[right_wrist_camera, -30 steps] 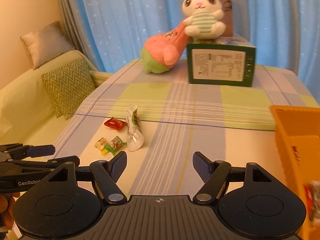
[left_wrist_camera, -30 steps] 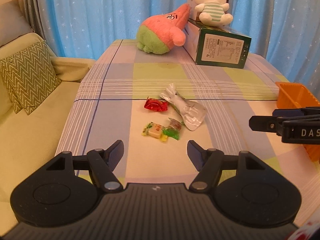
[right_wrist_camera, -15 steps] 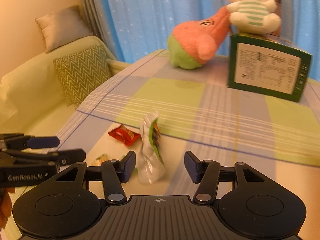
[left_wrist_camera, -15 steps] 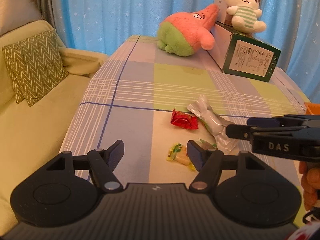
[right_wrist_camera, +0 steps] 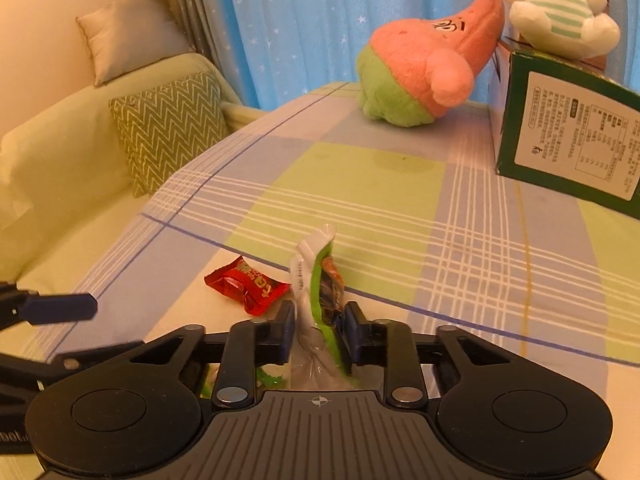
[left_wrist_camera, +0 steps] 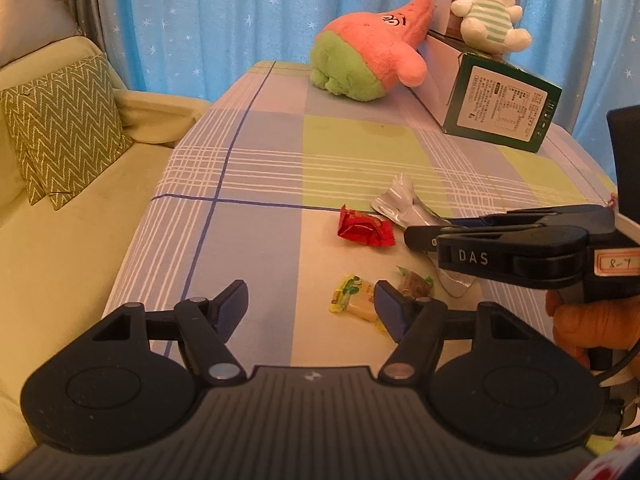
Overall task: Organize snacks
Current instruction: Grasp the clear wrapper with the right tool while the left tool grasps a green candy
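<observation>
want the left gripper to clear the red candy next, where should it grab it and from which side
Probably best to grip the puffy middle of the red candy, coming down from above with a finger on each long side. It lies flat on the tablecloth, and its crimped ends are thin. Keep to its left: the right gripper, which has just been closing, is shut on the silver-green packet beside it.

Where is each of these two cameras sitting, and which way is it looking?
Left wrist: on the left claw, looking down over the table; open, with a hand at right.
Right wrist: on the right claw, facing the same way, just closed on the silver packet.
Shared: red candy, pink plush, green box.
</observation>
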Available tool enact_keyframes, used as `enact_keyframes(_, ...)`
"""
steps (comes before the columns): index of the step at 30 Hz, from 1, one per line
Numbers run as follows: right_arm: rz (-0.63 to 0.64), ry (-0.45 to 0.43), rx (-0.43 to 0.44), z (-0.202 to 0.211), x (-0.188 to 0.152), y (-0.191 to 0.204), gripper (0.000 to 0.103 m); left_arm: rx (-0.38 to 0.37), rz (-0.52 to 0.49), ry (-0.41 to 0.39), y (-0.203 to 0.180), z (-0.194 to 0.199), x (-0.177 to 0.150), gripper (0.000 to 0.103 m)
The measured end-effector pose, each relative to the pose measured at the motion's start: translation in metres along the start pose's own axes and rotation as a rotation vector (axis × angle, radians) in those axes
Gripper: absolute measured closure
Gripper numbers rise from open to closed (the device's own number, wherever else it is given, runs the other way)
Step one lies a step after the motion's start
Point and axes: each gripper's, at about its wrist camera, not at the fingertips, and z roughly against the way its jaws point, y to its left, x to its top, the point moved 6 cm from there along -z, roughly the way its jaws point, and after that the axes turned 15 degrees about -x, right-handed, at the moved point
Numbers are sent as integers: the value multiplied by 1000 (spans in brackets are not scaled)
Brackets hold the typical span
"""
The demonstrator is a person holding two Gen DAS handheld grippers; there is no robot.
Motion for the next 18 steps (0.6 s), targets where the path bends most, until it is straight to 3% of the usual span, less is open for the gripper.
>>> enact_keyframes(5, -30, 34, -35, 13, -9, -20, 79, -60, -47, -4, -15, -5, 1, 39)
enact_keyframes(11, -60, 60, -105, 45, -27, -54, 79, -117, -195, 6, -48, -24, 4, 54)
enact_keyframes(18, -83, 73, -173, 75, -49, -85, 79, -126, -291, 48, -62, -46, -3, 72)
